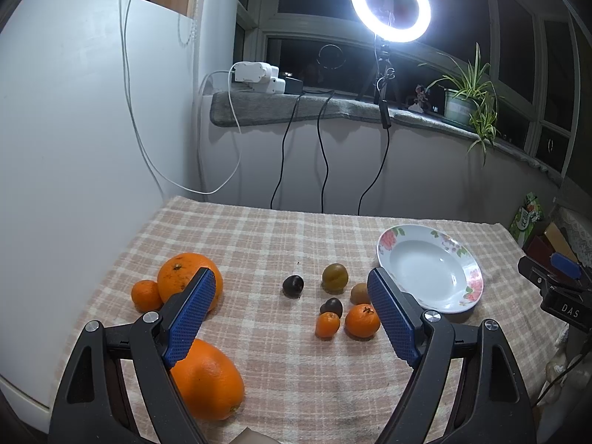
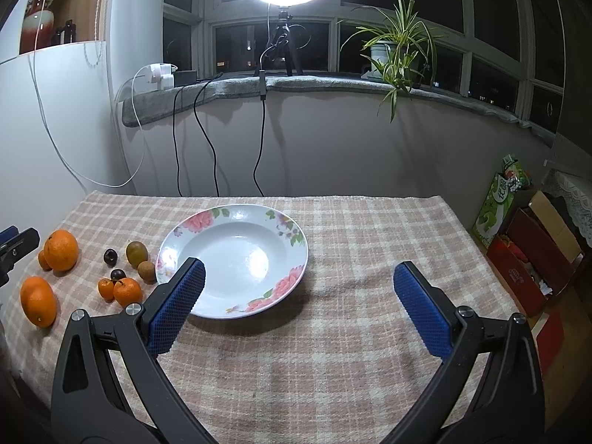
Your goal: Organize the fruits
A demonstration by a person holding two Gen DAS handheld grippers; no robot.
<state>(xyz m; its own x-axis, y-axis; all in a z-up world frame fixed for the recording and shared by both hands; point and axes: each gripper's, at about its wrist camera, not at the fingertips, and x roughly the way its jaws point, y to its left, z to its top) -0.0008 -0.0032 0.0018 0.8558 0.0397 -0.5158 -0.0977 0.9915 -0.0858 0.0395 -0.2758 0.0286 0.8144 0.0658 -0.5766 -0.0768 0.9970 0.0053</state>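
A white floral plate [image 1: 464, 255] [image 2: 288, 236] lies empty on the checked tablecloth. Left of it lie small fruits: two dark plums [image 1: 293, 286] [image 1: 331, 306], a greenish fruit [image 1: 334, 277], a kiwi [image 1: 359, 293] and two small tangerines [image 1: 362, 320] [image 1: 327, 325]. Two big oranges [image 1: 185, 277] [image 1: 209, 381] and a small tangerine [image 1: 146, 295] lie at the left. My left gripper [image 1: 292, 299] is open and empty above the fruits. My right gripper [image 2: 299, 288] is open and empty, over the plate's near edge.
A ring light [image 1: 390, 3] on a tripod, a potted plant [image 1: 470, 100] and chargers stand on the window sill behind the table. Cables hang down the wall. Boxes [image 2: 532, 255] stand on the floor to the right. A white cabinet [image 1: 74, 129] borders the left side.
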